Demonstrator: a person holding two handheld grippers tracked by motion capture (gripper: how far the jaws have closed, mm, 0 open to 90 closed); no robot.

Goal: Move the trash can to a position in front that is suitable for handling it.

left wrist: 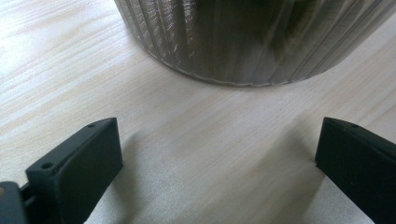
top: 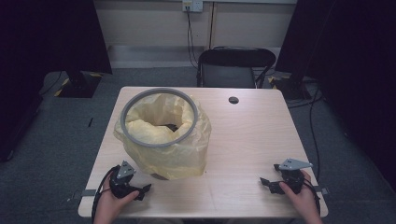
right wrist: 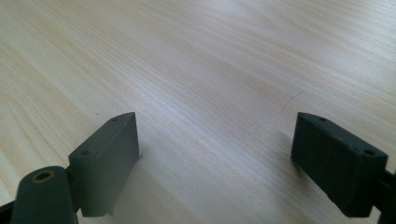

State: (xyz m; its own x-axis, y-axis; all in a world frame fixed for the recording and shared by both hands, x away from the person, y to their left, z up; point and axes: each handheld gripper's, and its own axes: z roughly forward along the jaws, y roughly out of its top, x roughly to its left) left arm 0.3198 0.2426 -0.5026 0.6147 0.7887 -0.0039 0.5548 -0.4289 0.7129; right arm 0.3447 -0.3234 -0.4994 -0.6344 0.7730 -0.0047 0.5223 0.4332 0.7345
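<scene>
A round bin [top: 161, 135] lined with a yellow plastic bag stands on the left half of the wooden table [top: 247, 140]; a grey ring [top: 126, 112] clamps the bag at its mouth. In the left gripper view the bin's ribbed wall [left wrist: 243, 42] rises just ahead. My left gripper [top: 144, 192] rests at the table's near left, just in front of the bin, open with nothing between its jaws. My right gripper [top: 267, 183] rests at the near right over bare wood [right wrist: 210, 70], also open and holding nothing. A hand grips each one from below.
A black chair [top: 233, 67] stands behind the table's far edge. A cable hole [top: 233, 100] sits near the far middle of the tabletop. Dark equipment stands at both sides on the grey floor, and cables [top: 313, 130] trail down the right.
</scene>
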